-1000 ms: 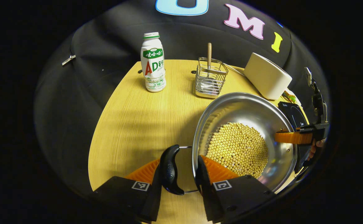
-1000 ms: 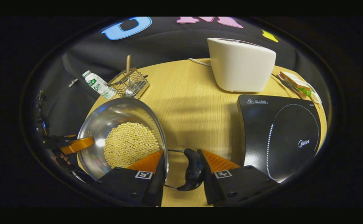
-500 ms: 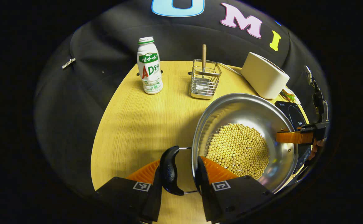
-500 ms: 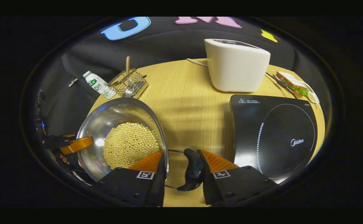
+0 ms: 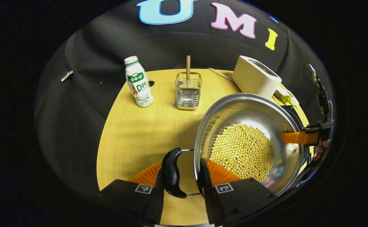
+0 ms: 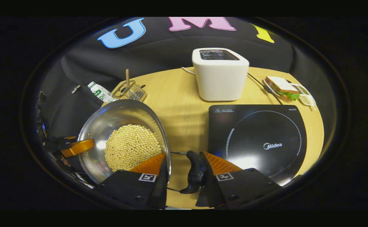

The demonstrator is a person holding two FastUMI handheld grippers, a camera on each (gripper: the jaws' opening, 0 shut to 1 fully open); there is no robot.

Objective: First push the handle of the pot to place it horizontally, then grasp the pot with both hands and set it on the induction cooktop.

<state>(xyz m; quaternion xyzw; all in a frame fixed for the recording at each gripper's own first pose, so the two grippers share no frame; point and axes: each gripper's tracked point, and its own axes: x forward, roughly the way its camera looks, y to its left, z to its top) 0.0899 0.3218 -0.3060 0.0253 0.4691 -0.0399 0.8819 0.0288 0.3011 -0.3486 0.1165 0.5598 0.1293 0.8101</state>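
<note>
A steel pot point(image 5: 247, 110) holding soybeans point(image 5: 240, 151) hangs between my two grippers. My left gripper point(image 5: 181, 164) is shut across the pot's black side handle point(image 5: 171, 172) and rim, one finger outside the handle, the other inside the wall. At the pot's far rim is my right gripper point(image 5: 297, 137). In the right gripper view, my right gripper point(image 6: 184, 155) is shut the same way on the other black handle point(image 6: 196, 171) and rim of the pot point(image 6: 114, 116). The black induction cooktop point(image 6: 256, 138) lies just right of the pot.
On the round wooden table point(image 5: 140, 132) stand a white toaster point(image 6: 220, 74), a plate with a sandwich point(image 6: 283, 88), a milk bottle point(image 5: 138, 82) and a wire rack point(image 5: 187, 90) holding a wooden-handled utensil. A hand point(image 5: 321, 148) holds the right gripper.
Both grippers have carried the pot up and back from the far table things, which look smaller now. The cooktop has slid toward the middle of the right gripper view. Both grips are unchanged.
</note>
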